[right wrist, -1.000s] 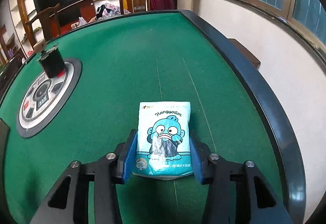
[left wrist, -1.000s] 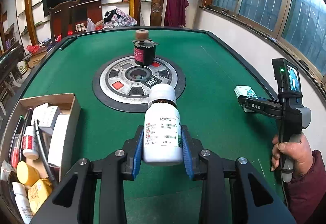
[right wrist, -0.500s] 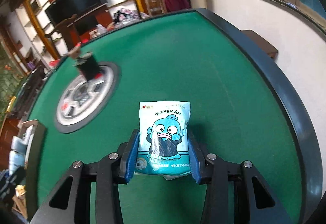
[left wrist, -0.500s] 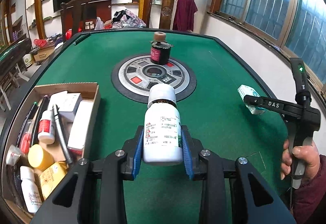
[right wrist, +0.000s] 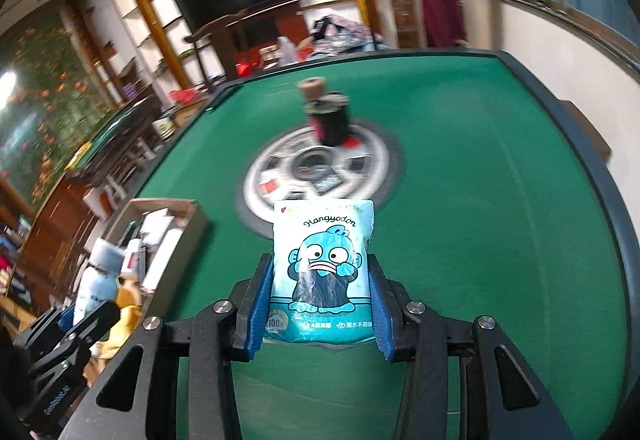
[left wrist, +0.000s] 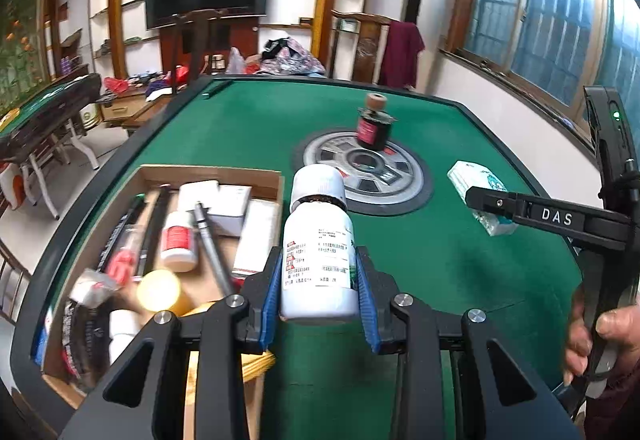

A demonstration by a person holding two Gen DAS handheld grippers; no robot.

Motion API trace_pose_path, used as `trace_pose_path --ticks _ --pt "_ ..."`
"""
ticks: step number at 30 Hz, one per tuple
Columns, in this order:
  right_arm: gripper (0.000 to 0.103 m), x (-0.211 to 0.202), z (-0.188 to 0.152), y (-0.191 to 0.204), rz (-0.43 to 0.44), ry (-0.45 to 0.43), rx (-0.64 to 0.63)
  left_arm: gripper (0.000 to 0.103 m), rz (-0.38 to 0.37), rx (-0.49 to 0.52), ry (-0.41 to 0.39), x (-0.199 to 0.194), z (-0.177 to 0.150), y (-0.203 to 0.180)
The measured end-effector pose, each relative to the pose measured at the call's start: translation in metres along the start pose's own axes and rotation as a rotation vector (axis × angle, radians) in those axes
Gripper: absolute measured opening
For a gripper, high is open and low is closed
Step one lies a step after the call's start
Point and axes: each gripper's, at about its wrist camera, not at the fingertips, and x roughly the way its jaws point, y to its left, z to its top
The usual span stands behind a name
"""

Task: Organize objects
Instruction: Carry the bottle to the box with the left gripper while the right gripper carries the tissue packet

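A white plastic medicine bottle (left wrist: 318, 252) with a white screw cap and a printed label is pinched upright between the blue pads of the left gripper (left wrist: 318, 304); the jaws are drawn in to the width of the bottle, with a pad pressed flat against each side of its lower half. The bottle is held above the green felt table (left wrist: 248, 128), just beside the right edge of an open cardboard box (left wrist: 208, 172) in which small bottles, pens and white cartons lie.

A teal tissue packet (right wrist: 322, 274) printed with a blue cartoon fish is clamped between the blue pads of the right gripper (right wrist: 320, 314); its jaws are set a little wider, closed against both sides of the packet's lower part, and the packet is held clear of the felt. In the left wrist view the same packet is seen at the tip of the right gripper, whose handle is grasped by a hand (left wrist: 600, 336).

A dark jar (left wrist: 374, 124) with a brown cap stands on the round grey panel (left wrist: 362, 176) at the table's centre, well apart from both grippers.
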Motion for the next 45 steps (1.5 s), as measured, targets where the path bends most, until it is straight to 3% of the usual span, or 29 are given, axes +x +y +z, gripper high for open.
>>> trace_pose_path --ticks 11,22,33,45 --pt "0.048 0.022 -0.003 0.096 0.079 0.038 -0.146 0.033 0.048 -0.081 -0.012 -0.017 -0.011 0.059" --pt "0.048 0.049 -0.010 0.168 0.120 0.086 -0.256 0.033 0.101 -0.136 -0.017 -0.023 -0.017 0.110" --pt "0.048 0.076 -0.018 0.211 0.133 0.134 -0.312 0.033 0.138 -0.185 0.011 -0.010 -0.022 0.155" --pt "0.049 0.101 -0.027 0.233 0.122 0.181 -0.339 0.033 0.174 -0.194 0.018 0.001 -0.020 0.171"
